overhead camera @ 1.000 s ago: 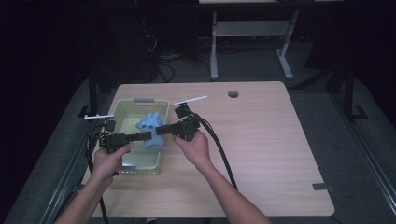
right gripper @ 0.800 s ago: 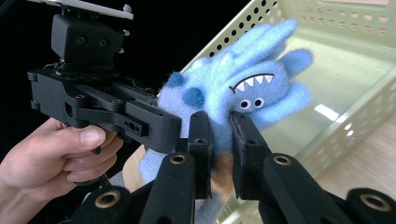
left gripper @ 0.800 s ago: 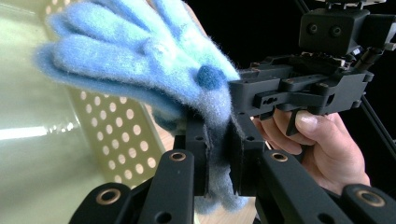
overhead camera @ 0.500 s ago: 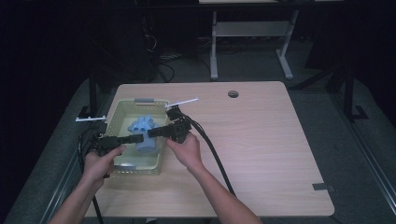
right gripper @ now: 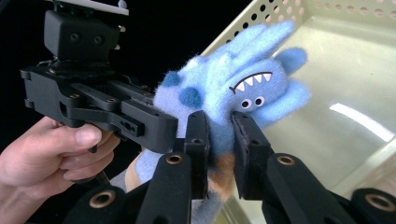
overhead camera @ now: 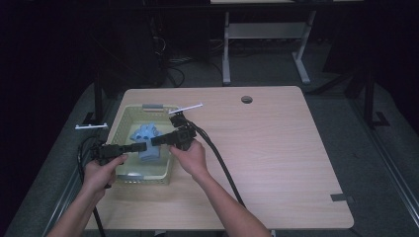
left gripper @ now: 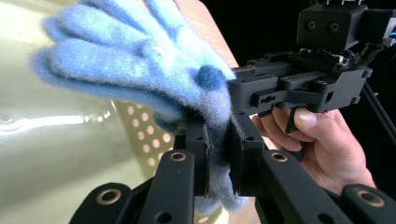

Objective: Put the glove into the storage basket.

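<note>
In the high view a pale green basket [overhead camera: 123, 170] sits at the left of the wooden table [overhead camera: 276, 163], and both tongs meet over it at the left centre of the frame. The left gripper [overhead camera: 143, 146] comes in from the lower left, the right gripper [overhead camera: 154, 141] from the right, and their tips are close together on a fluffy blue glove [overhead camera: 146, 136] that hangs over the middle of the basket.

In the left gripper view, the left gripper [left gripper: 218, 154] has its jaws pressed tight on a fold of the blue glove [left gripper: 140, 60], whose fingers spread toward the upper left of the frame over the basket's shiny floor. The other tool and the hand [left gripper: 322, 149] holding it fill the right side.

In the right gripper view, the right gripper [right gripper: 220, 154] pinches the glove [right gripper: 233, 88] near its cuff; the jaws have just been easing apart a little, yet the pads still squeeze the cloth between them. A toothy face with two eyes shows on the glove at the centre, with the basket wall [right gripper: 289, 14] at the upper right.
</note>
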The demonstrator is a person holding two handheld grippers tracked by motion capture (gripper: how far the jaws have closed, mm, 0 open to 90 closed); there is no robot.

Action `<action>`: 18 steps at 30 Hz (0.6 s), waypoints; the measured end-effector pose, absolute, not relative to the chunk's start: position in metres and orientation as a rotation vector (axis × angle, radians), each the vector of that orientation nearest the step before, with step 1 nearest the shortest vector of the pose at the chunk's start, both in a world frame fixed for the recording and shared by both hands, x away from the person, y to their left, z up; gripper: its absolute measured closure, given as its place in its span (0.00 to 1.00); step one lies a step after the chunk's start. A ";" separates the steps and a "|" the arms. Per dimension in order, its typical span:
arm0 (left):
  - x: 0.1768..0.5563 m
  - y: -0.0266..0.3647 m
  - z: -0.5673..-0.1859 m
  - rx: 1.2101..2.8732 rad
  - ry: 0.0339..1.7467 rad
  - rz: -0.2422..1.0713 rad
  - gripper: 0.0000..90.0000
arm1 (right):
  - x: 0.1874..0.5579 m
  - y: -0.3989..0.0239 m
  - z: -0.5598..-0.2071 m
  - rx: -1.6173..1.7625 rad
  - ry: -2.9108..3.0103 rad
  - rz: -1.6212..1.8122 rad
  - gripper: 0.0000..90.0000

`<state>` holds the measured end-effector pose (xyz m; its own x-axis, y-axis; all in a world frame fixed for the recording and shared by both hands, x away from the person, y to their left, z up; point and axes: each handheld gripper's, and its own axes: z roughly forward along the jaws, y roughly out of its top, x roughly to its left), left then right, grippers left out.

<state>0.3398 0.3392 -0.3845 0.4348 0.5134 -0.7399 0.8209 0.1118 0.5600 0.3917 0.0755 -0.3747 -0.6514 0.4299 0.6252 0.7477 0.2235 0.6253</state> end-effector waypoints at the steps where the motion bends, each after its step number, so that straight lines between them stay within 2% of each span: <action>1: 0.340 0.340 -0.385 1.547 1.223 -0.336 0.89 | 0.393 0.076 -0.376 -1.095 -2.179 -1.395 0.85; 18: 0.352 0.354 -0.394 1.571 1.285 -0.353 0.89 | 0.406 0.096 -0.391 -1.144 -2.169 -1.347 0.83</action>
<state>0.3518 0.3544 -0.3940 0.3846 0.5484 -0.7425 0.8506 0.1019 0.5159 0.4065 0.0957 -0.3913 -0.6170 0.4529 0.6435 0.7777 0.2258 0.5867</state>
